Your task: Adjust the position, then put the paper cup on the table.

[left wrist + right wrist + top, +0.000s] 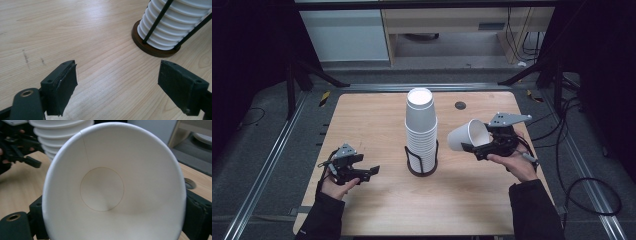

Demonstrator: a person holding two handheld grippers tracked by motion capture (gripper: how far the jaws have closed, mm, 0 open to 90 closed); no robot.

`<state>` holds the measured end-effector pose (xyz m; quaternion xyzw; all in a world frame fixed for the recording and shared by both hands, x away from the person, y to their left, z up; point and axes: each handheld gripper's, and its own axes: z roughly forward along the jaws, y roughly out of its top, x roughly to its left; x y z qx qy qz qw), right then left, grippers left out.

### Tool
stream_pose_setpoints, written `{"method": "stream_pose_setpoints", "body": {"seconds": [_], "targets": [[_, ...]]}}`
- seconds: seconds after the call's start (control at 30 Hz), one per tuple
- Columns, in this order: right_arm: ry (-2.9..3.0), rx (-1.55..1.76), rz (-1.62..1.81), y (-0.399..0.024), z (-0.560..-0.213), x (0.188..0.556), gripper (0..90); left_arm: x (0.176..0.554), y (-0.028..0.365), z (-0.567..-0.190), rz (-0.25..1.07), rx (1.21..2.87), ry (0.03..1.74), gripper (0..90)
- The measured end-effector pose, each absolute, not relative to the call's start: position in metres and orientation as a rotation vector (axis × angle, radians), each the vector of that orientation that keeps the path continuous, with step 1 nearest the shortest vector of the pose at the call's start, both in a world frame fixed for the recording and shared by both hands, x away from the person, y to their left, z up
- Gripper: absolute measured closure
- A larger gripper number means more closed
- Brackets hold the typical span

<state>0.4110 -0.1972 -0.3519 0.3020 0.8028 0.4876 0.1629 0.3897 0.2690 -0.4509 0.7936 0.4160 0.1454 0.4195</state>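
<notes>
A tall stack of white paper cups (421,130) stands upside down in a black wire holder with a round dark base (421,168) at the table's middle. My right gripper (479,142) is shut on a single white paper cup (467,135), held on its side above the table to the right of the stack. In the right gripper view the held cup (112,187) shows its open mouth and inner bottom, with the stack (60,135) behind it. My left gripper (369,173) rests low at the table's left, open, with nothing between its jaws. The stack (175,22) and base (152,48) lie ahead of it to the right.
The wooden table (377,115) has a small dark round grommet (460,105) at its far right. Black frame legs and cables lie on the floor around the table. The other hand's gripper (22,152) appears far left in the right gripper view.
</notes>
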Motion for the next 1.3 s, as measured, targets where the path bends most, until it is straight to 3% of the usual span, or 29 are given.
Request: {"method": "stream_pose_setpoints", "body": {"seconds": [1.3], "targets": [[2.198, 1.316, 0.794, -0.257, -0.384, 0.464, 8.7, 0.397, 0.274, -0.461, 0.447, 2.046, 1.141, 14.4]]}}
